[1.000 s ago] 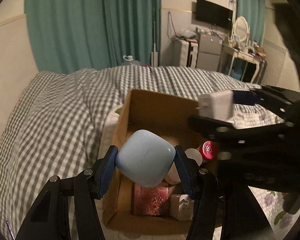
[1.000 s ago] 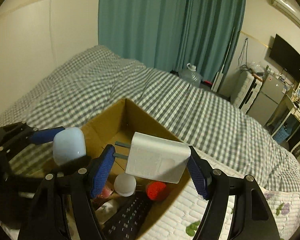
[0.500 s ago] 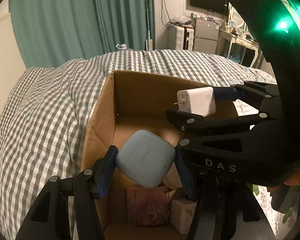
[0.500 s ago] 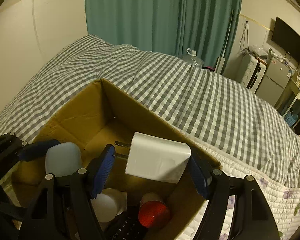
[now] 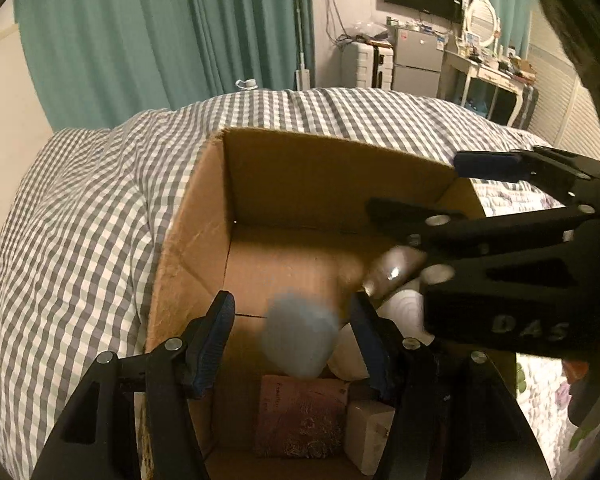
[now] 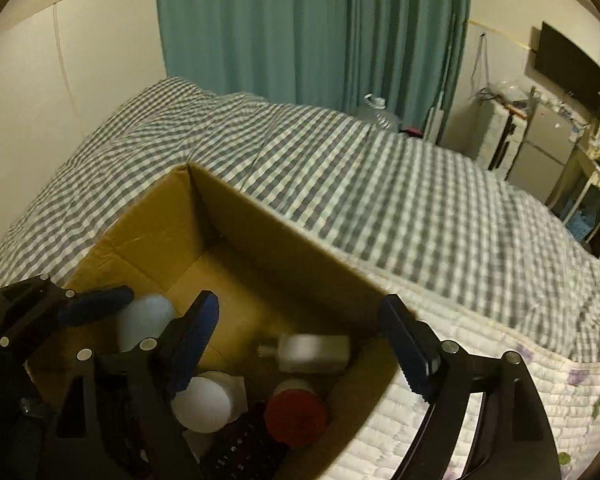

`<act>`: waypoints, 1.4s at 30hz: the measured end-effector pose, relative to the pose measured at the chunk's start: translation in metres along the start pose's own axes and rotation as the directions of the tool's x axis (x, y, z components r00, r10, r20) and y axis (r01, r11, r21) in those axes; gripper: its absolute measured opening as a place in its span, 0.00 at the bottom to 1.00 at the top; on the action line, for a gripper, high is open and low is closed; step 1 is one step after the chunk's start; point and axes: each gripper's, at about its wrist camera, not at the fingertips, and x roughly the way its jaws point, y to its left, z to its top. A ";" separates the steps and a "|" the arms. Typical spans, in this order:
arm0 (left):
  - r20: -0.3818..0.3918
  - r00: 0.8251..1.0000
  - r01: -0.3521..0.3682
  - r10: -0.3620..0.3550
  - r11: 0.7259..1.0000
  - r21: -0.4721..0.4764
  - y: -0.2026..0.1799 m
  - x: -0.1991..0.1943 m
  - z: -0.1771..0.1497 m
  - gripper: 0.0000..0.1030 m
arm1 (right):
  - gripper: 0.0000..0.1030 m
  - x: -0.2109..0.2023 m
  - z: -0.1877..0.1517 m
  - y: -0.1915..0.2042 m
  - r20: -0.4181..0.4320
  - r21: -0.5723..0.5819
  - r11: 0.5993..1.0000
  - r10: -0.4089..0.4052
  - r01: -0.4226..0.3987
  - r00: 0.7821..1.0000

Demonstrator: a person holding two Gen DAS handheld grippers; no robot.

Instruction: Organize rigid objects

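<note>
A brown cardboard box (image 5: 284, 176) (image 6: 236, 216) lies open on the checked bed. My left gripper (image 5: 294, 334) is open over its near end; the light blue earbud case (image 5: 298, 336) is blurred and free between the fingers, falling into the box. It also shows in the right wrist view (image 6: 146, 322). My right gripper (image 6: 300, 340) is open over the box; the white charger plug (image 6: 314, 354) is blurred below it, loose. In the left wrist view the right gripper (image 5: 432, 188) is open and the charger (image 5: 392, 270) is a blur under it.
The box holds a pink patterned box (image 5: 300, 416), a small white box (image 5: 370, 434), a red-capped bottle (image 6: 296, 416), a white-capped jar (image 6: 202, 406) and a black remote (image 6: 240, 456). The grey checked blanket (image 6: 380, 184) surrounds the box. Teal curtains and furniture stand behind.
Both grippers have opened over the box. The blue earbud case and the white charger have left the fingers and are dropping into the box.
</note>
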 end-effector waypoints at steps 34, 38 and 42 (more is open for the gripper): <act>0.525 0.850 -0.050 0.045 0.999 -0.004 -0.071 -0.244 -0.032 0.74 | 1.00 -0.309 -0.081 -0.023 0.382 0.258 0.924 -0.366 0.282 0.849; 0.542 0.839 -0.062 0.054 0.998 -0.004 -0.077 -0.247 -0.052 0.74 | 1.00 -0.320 -0.104 -0.017 0.403 0.278 0.914 -0.390 0.296 0.828; 0.553 0.828 -0.080 0.089 0.996 -0.040 -0.078 -0.240 -0.075 0.75 | 1.00 -0.322 -0.131 -0.012 0.432 0.299 0.907 -0.407 0.297 0.805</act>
